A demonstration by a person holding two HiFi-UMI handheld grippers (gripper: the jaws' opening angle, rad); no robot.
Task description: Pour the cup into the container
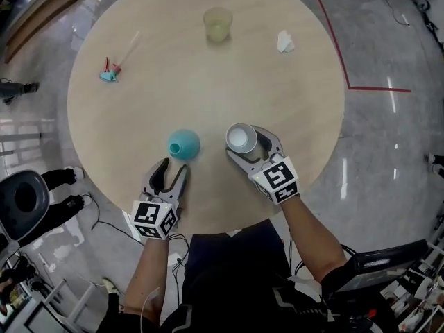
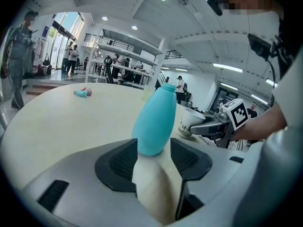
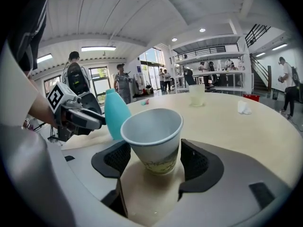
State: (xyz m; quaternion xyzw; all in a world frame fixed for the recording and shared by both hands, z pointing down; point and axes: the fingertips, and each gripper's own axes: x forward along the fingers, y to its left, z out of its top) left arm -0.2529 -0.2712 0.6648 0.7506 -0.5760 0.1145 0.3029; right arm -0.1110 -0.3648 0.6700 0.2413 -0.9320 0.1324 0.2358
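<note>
A white paper cup [image 1: 241, 138] stands upright on the round wooden table [image 1: 139, 116], near its front edge. My right gripper [image 1: 254, 149] is open around it, with a small gap at each pad, and the cup's inside [image 3: 152, 126] looks pale and bare. A teal bottle [image 1: 184, 144] with a narrow top stands just left of the cup. My left gripper [image 1: 174, 169] is open right behind it, and the bottle's base [image 2: 151, 141] sits at the jaw tips, untouched. A translucent yellowish container [image 1: 217, 24] stands at the far side of the table.
A crumpled white tissue [image 1: 285, 42] lies at the back right. A small teal and red object [image 1: 109, 73] lies at the back left. A red line [image 1: 336, 47] is taped on the floor to the right. Several people stand in the hall beyond the table.
</note>
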